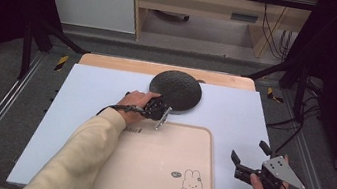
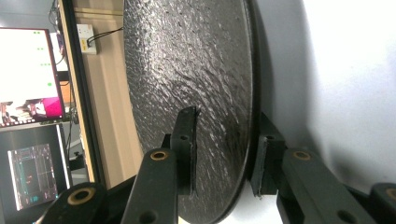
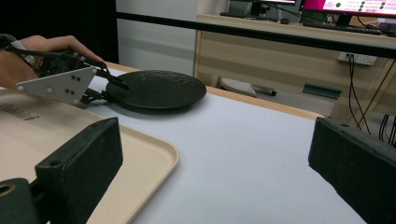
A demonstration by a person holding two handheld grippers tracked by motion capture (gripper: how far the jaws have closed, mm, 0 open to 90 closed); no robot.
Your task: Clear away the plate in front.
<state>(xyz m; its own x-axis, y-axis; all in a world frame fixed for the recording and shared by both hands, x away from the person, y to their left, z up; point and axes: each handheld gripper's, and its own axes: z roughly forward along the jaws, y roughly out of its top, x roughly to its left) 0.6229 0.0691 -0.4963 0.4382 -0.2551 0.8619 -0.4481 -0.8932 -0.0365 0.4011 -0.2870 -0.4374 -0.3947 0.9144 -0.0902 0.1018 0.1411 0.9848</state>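
At frame centre, the black plate (image 1: 176, 90) rim is pinched by the left gripper (image 1: 156, 109); lower right, the right gripper (image 1: 245, 162) is held spread, nothing grasped

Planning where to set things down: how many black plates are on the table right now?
1. The black plate sits at the far side of the white mat, beyond the beige tray, its near rim between the left gripper jaws. No others visible.

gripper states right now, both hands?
Left gripper: fingers straddle the rim of the black plate, one above, one below; whether they press on it cannot be told.
Right gripper: open, holding nothing.
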